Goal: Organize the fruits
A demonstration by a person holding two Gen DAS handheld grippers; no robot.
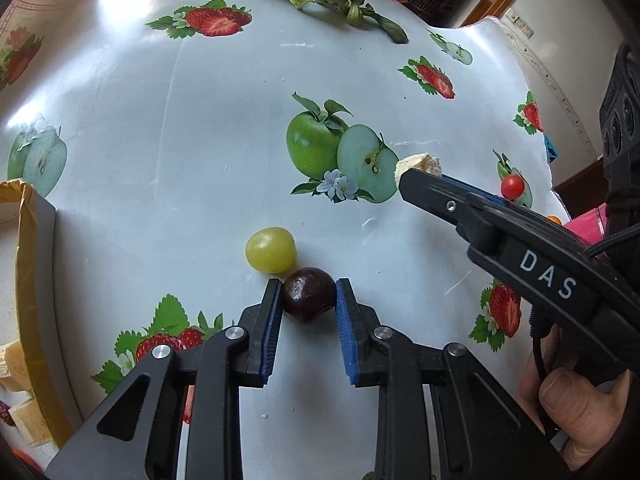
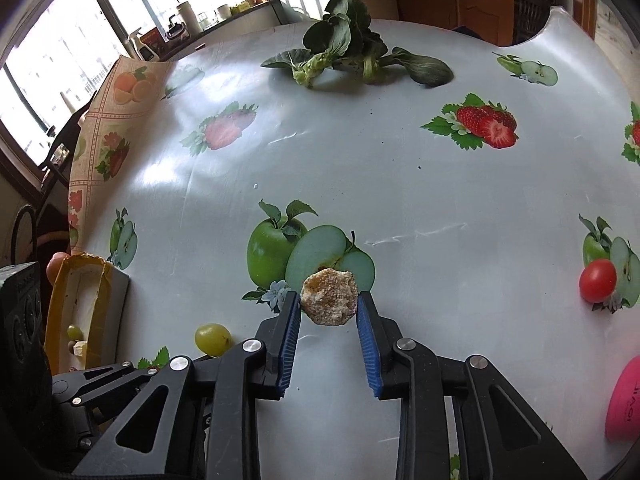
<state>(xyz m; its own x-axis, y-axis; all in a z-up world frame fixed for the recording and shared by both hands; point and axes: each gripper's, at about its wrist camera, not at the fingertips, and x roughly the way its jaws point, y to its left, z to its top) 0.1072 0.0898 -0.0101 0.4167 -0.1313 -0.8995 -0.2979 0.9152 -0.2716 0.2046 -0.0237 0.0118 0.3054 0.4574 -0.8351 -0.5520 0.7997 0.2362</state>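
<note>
Tongs, left (image 1: pixel 308 294): clamped on a dark grape (image 1: pixel 308 300), both blue pads touching its sides; the grape looks to rest on the desk (image 1: pixel 200 160).

Tongs, right (image 2: pixel 329 302): clamped on a pale, crumbly fruit slice (image 2: pixel 329 298), pads pressing either side. From the left wrist view this slice (image 1: pixel 418 164) shows at the tip of the right tongs (image 1: pixel 420 178), at 3 o'clock of the printed apple.

Green grape (image 1: pixel 271 250): loose on the desk, just beside the dark grape at its 11 o'clock, possibly touching.

Cherry tomato (image 2: pixel 598 281): loose, well apart from the slice at 3 o'clock.

Box (image 2: pixel 90 308): yellow-rimmed, at 9 o'clock of both tongs, already holding a green grape and some pale pieces.

Greens (image 2: pixel 344 56): leafy bunch at 12 o'clock, far edge of desk.

Pink item (image 2: pixel 624 400): at 4 o'clock, partly cut off; kind unclear.

Step in hand: both pieces gripped, neither yet lifted clear, as judged.

Next move: likely lift both straight up with light pressure, the grape being soft and round, then carry toward the box at 9 o'clock, clearing the green grape.
</note>
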